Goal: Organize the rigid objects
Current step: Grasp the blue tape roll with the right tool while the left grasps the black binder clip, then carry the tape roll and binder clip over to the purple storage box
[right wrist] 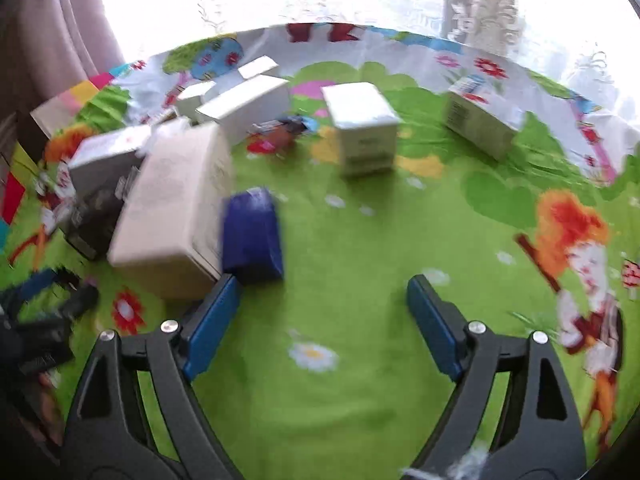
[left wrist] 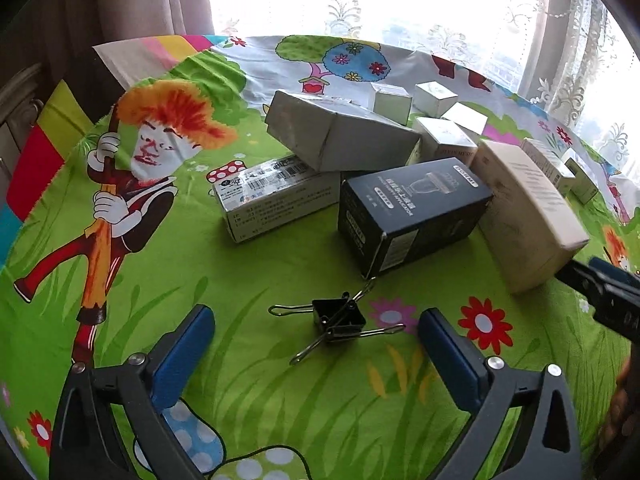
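Several boxes lie on a cartoon-print cloth [left wrist: 248, 360]. In the left wrist view a grey box [left wrist: 336, 136] leans on a barcode box [left wrist: 276, 196], beside a black box [left wrist: 408, 216] and a long cream box [left wrist: 524, 212]. Two black binder clips [left wrist: 340, 320] lie just ahead of my open, empty left gripper [left wrist: 316, 344]. In the blurred right wrist view my right gripper [right wrist: 324, 292] is open and empty; its left finger is close by the cream box [right wrist: 172, 216] and a small blue box [right wrist: 252, 236].
White boxes stand farther back in the right wrist view: a cube-like one [right wrist: 364, 128], one at the right [right wrist: 480, 120], a long one [right wrist: 244, 108]. Small white boxes [left wrist: 392, 100] sit behind the pile. Curtains and a bright window lie beyond the table's far edge.
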A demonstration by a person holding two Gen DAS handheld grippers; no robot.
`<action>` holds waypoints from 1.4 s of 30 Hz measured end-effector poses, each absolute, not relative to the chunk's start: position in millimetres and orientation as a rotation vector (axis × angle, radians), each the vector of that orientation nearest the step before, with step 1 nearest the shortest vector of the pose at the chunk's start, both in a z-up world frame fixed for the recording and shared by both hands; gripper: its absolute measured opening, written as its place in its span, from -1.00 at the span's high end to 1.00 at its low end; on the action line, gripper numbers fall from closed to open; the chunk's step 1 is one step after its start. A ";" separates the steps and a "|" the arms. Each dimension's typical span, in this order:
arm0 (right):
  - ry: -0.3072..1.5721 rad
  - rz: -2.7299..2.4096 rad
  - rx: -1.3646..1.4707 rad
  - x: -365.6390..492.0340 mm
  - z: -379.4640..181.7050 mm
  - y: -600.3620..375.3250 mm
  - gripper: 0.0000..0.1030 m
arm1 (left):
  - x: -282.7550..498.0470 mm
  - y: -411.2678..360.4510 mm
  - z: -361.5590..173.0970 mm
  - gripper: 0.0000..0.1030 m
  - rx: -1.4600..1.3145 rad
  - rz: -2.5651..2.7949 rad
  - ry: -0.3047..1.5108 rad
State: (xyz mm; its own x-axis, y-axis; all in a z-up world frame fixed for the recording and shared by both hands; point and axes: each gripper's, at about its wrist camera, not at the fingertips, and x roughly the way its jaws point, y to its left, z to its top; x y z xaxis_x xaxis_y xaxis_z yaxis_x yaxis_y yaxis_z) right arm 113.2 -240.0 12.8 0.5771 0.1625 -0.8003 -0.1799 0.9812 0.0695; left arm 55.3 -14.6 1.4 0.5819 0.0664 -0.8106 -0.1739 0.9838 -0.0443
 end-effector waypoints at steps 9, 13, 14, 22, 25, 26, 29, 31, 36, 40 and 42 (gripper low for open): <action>0.922 0.228 -0.152 136.7 11.7 -196.3 -0.58 | 55.4 -14.2 1.0 -1.00 -0.124 0.141 0.940; 0.948 0.201 -0.099 126.8 21.5 -211.7 0.40 | 55.6 -13.9 1.5 -1.00 -0.140 0.129 0.942; 0.950 0.214 -0.080 117.4 22.6 -216.8 0.40 | 55.3 -13.0 1.8 -1.00 -0.147 0.125 0.940; 0.889 0.174 -0.100 14.5 23.7 -248.7 0.39 | 47.9 -12.2 8.5 -0.17 -0.137 0.106 0.893; 0.877 0.168 -0.113 -1.1 21.0 -249.0 0.39 | 31.2 -4.9 10.0 -0.17 -0.179 0.094 0.879; 0.876 0.173 -0.100 -2.8 21.0 -251.4 0.39 | 22.3 -3.5 10.7 -0.17 -0.188 0.091 0.873; 0.877 0.186 -0.064 -1.0 20.7 -256.0 0.39 | -2.4 -6.7 11.8 -0.17 -0.217 0.079 0.865; 0.877 0.183 -0.058 0.8 20.2 -254.5 0.39 | -17.0 -16.3 12.3 -0.17 -0.194 0.069 0.861; 0.786 0.147 0.016 -9.8 32.5 -269.6 0.40 | -33.0 -58.2 30.8 -0.17 -0.082 0.028 0.805; 0.544 0.102 0.040 -50.0 58.7 -280.7 0.40 | -47.9 -90.1 70.1 -0.17 -0.010 0.020 0.659; 0.445 0.087 0.018 -67.0 70.5 -279.6 0.40 | -65.4 -102.3 93.0 -0.17 0.030 0.035 0.530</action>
